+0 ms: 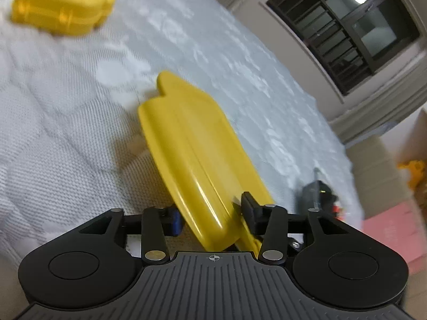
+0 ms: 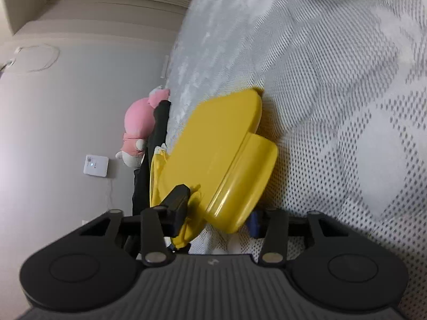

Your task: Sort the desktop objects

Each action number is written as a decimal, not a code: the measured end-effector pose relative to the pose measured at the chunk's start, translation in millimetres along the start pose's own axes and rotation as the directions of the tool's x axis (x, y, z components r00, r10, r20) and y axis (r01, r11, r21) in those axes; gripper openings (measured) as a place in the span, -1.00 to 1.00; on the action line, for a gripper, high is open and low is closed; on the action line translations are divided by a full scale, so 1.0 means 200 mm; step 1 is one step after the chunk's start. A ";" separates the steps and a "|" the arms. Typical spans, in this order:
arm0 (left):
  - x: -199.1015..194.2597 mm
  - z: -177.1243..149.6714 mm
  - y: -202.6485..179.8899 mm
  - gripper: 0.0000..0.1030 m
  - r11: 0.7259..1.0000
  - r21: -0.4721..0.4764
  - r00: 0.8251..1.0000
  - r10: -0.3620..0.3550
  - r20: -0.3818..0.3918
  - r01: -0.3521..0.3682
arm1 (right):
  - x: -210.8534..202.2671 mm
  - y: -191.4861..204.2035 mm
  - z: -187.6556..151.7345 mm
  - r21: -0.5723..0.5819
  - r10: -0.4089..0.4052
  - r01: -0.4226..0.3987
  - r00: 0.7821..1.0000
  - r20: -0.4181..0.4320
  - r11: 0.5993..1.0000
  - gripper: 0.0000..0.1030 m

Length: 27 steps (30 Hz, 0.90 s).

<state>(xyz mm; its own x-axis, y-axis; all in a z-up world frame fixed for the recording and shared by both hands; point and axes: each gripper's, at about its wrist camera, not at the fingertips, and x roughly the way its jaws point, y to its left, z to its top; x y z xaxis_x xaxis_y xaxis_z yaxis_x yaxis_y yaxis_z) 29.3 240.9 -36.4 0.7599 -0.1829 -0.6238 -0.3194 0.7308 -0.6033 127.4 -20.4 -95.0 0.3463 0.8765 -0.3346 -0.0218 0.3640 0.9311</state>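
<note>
A flat yellow case point(image 1: 192, 154) is clamped between the fingers of the left gripper point(image 1: 210, 214) and is held tilted above a white quilted surface point(image 1: 66, 138). A second yellow case point(image 1: 62, 2) is seen at 11 o'clock, well apart. In the right wrist view, a yellow case point(image 2: 226, 160) is likewise pinched by the right gripper point(image 2: 217, 213); a pink plush toy point(image 2: 140, 130) is seen at 9 o'clock.

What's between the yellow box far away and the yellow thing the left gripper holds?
Only bare white bedcover lies between the yellow box and the held yellow case, seen in the left wrist view.
</note>
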 end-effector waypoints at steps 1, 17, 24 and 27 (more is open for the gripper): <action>0.00 -0.01 -0.02 0.02 1.000 0.012 1.000 0.008 0.004 -0.008 | -0.02 0.00 0.00 -0.015 0.003 -0.003 1.000 0.011 1.000 -0.25; 0.13 -0.32 -0.49 0.28 0.959 0.202 0.935 -0.124 -0.331 0.199 | -0.77 -0.27 0.07 0.028 -0.048 0.044 0.984 0.173 0.999 -0.31; 0.18 -0.42 -0.51 0.52 0.956 0.222 0.902 -0.081 -0.424 0.190 | -0.98 -0.35 0.07 0.002 -0.108 0.111 0.959 0.262 0.994 -0.37; 0.17 -0.42 -0.51 0.54 0.957 0.224 0.900 -0.071 -0.429 0.183 | -1.03 -0.37 0.09 -0.004 -0.132 0.139 0.950 0.283 0.990 -0.37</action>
<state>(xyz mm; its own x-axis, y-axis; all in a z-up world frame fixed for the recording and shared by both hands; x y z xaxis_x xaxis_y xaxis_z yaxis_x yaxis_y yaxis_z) 40.5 105.8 -38.1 0.4638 -0.4991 -0.7319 -0.0402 0.8135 -0.5802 75.3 -232.8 -92.4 0.5969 0.6956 -0.3998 0.0228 0.4834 0.8751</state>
